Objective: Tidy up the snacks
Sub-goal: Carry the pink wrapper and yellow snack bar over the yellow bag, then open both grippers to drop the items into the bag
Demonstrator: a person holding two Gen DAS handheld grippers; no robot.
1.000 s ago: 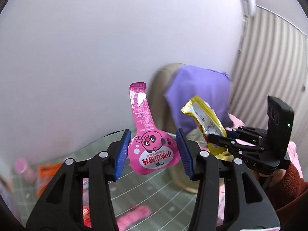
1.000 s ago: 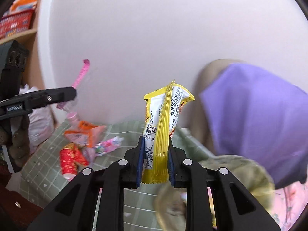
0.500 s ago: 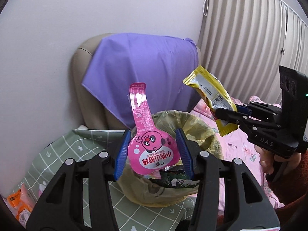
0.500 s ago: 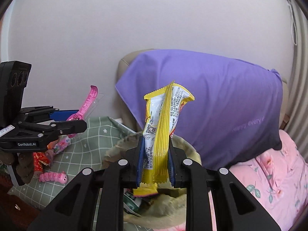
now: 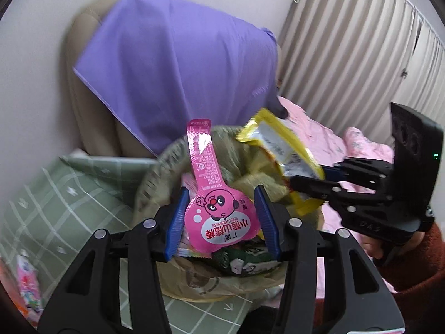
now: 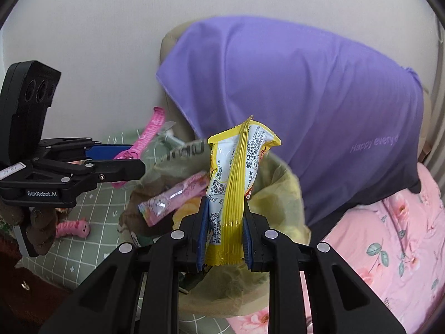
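Observation:
My left gripper is shut on a pink spoon-shaped snack packet, held upright over a bin lined with a yellow-green bag. To its right, my right gripper grips a yellow and white snack packet above the same bin. The right wrist view shows the right gripper shut on the yellow packet, directly above the bin's bag. There the left gripper holds the pink packet at the bin's left edge. A pale pink wrapper and other packets lie inside.
A purple cloth drapes a beige chair behind the bin. Pink floral bedding lies to the right, with a curtain beyond. A green checked cloth holds a pink caterpillar-shaped snack and another packet.
Both grippers have swung right from facing the wall to the bin and come in close above it, each still holding its packet.

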